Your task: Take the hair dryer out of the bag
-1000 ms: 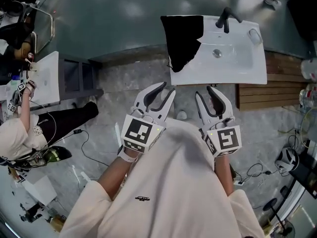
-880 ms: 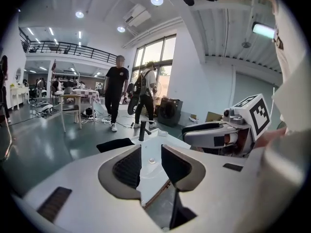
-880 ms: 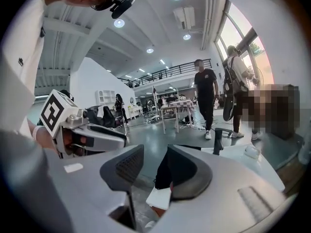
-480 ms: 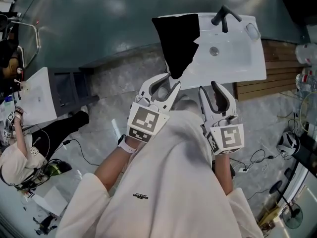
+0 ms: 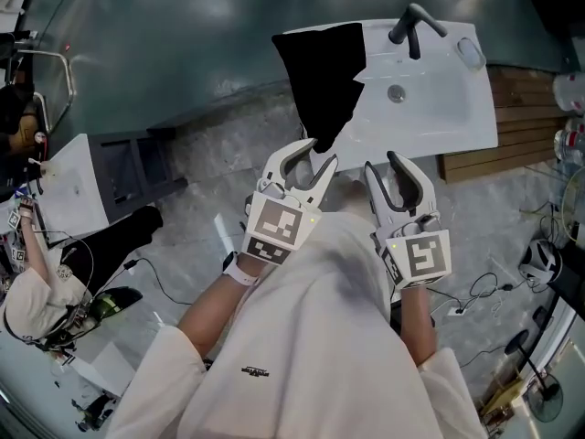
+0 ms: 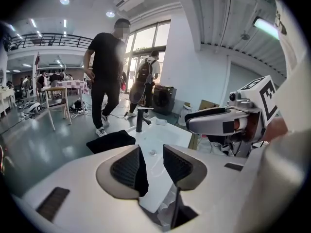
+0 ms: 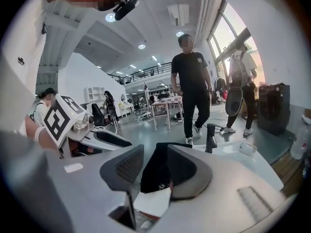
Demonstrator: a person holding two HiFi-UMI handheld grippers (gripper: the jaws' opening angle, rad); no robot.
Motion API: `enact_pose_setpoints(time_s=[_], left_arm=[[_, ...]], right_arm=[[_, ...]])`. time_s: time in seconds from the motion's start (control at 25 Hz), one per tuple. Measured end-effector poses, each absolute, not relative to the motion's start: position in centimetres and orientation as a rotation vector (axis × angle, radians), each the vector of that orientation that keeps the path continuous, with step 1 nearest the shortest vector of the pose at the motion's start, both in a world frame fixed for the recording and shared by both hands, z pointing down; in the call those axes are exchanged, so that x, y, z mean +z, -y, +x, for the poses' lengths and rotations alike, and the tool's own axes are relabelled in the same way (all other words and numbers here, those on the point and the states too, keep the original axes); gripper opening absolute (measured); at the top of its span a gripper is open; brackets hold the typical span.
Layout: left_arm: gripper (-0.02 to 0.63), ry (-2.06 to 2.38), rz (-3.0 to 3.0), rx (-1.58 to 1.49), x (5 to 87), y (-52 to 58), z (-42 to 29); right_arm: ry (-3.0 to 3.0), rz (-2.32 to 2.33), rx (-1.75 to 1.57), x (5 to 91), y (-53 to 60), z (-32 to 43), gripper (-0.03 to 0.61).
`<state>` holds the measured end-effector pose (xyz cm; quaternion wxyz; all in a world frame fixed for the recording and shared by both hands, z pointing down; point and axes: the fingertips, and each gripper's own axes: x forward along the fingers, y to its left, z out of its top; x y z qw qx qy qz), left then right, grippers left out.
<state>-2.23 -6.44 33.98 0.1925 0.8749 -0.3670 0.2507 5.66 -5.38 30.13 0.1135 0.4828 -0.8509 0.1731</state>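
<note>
A black bag (image 5: 324, 76) is draped over the left end of a white sink top (image 5: 439, 108), and one corner hangs over the front edge. No hair dryer shows. My left gripper (image 5: 309, 154) is just before that hanging corner. Its jaws have just been opening and nothing is between them. In the left gripper view the bag (image 6: 111, 141) lies beyond the left gripper (image 6: 151, 161). My right gripper (image 5: 386, 165) is open and empty at the sink's front edge. In the right gripper view the bag (image 7: 156, 174) shows through the gap of the right gripper (image 7: 155, 152).
A black faucet (image 5: 409, 26) stands at the back of the sink. A wooden slatted stand (image 5: 512, 126) is to the right, a second white basin (image 5: 69, 186) to the left. Cables lie on the floor. A person (image 6: 104, 76) walks beyond the sink.
Both grippers have moved forward and closer to the sink's front edge. The left gripper's jaws stand wider apart than before. The bag lies as it did.
</note>
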Motion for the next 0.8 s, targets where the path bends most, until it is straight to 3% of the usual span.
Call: enact_pose_setpoints(time_s=[0.8], left_arm=[[0.182, 1.016, 2.322, 0.995, 45.6, 10.4, 0.3]], right_arm=[[2.475, 1.371, 0.643, 39.1, 7.2, 7.5, 0.163]])
